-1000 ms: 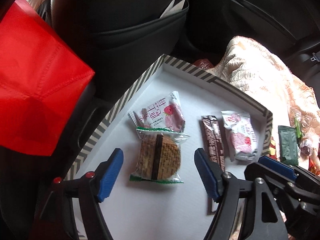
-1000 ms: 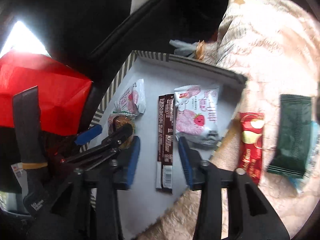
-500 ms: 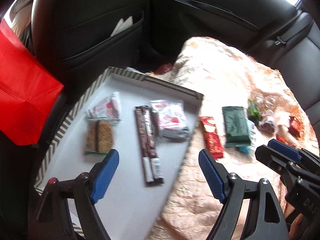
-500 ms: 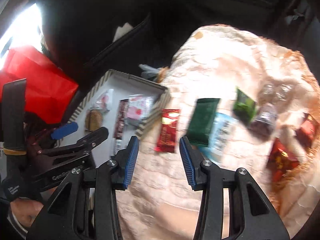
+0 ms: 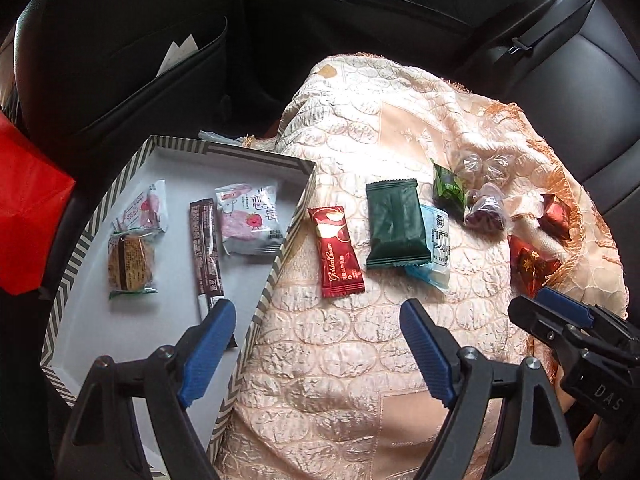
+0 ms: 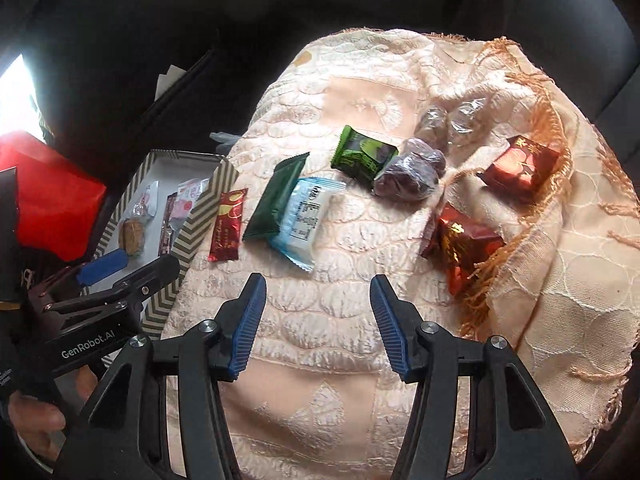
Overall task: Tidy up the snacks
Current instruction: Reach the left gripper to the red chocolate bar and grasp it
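Note:
A striped-rim white tray holds two pink strawberry packets, a brown wafer cookie and a dark chocolate stick. On the peach cloth lie a red packet, a dark green packet on a light blue packet, a green candy, a purple sweet and red foil sweets. My left gripper is open and empty over the tray's right edge. My right gripper is open and empty above the cloth, near the light blue packet.
A red bag stands left of the tray. Black car seats and a seat-back pocket lie behind. The cloth has a fringed edge at the right. Clear-wrapped sweets lie at the back.
Both grippers have pulled back and swung right, from over the tray to over the cloth. The right gripper's fingers have spread wider. The snacks have not moved.

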The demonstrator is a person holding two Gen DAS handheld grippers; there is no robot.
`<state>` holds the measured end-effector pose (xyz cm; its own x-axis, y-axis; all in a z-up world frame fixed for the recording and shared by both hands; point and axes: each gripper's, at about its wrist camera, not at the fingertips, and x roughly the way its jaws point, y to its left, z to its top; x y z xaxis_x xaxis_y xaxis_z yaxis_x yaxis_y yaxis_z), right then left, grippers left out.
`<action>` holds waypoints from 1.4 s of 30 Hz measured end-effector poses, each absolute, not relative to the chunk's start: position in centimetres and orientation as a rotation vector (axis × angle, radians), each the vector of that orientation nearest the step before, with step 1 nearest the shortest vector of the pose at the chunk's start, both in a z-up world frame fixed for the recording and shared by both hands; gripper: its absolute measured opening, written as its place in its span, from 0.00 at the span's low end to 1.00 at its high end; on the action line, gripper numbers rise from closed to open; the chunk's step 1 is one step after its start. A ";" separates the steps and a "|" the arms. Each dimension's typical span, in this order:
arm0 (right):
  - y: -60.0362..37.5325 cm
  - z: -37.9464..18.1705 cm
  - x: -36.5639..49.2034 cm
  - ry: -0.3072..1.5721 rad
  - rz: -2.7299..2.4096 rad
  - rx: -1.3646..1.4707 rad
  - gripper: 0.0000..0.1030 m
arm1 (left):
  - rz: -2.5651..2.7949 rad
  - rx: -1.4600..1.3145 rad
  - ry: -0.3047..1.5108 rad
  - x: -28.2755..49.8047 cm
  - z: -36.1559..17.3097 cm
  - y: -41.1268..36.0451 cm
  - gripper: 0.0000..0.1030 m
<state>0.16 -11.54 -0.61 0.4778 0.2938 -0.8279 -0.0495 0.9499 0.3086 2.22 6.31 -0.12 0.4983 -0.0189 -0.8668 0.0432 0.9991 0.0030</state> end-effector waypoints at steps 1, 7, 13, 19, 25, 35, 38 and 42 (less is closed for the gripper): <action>-11.9 -0.7 0.1 1.056 0.208 0.264 0.53 | -0.036 0.027 1.054 2.3 -0.3 6.2 0.83; -12.7 -0.9 0.0 1.057 0.206 0.282 0.53 | -0.026 0.022 1.078 2.8 -1.0 6.1 0.83; -12.6 -1.3 0.1 1.065 0.214 0.287 0.53 | -0.024 0.037 1.086 3.1 -1.3 5.8 0.83; -12.9 -1.6 0.3 1.074 0.212 0.295 0.53 | -0.022 0.032 1.097 3.5 -1.7 5.9 0.83; -13.2 -1.9 0.4 1.088 0.216 0.301 0.53 | -0.026 -0.026 1.127 4.7 -1.8 6.5 0.83; -13.9 -1.8 0.7 1.085 0.219 0.312 0.53 | -0.017 -0.126 1.203 8.6 -2.5 6.3 0.83; -14.4 -1.8 0.7 1.082 0.215 0.321 0.53 | -0.035 -0.165 1.226 9.6 -3.0 6.0 0.83; -14.8 -1.9 0.7 1.082 0.213 0.338 0.53 | -0.036 -0.173 1.253 10.5 -3.9 5.6 0.83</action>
<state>0.75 -14.79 -1.91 0.4561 0.3326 -0.8255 -0.0057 0.9286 0.3710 10.45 5.63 -3.95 0.3141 -0.1217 -0.9416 -0.0672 0.9864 -0.1499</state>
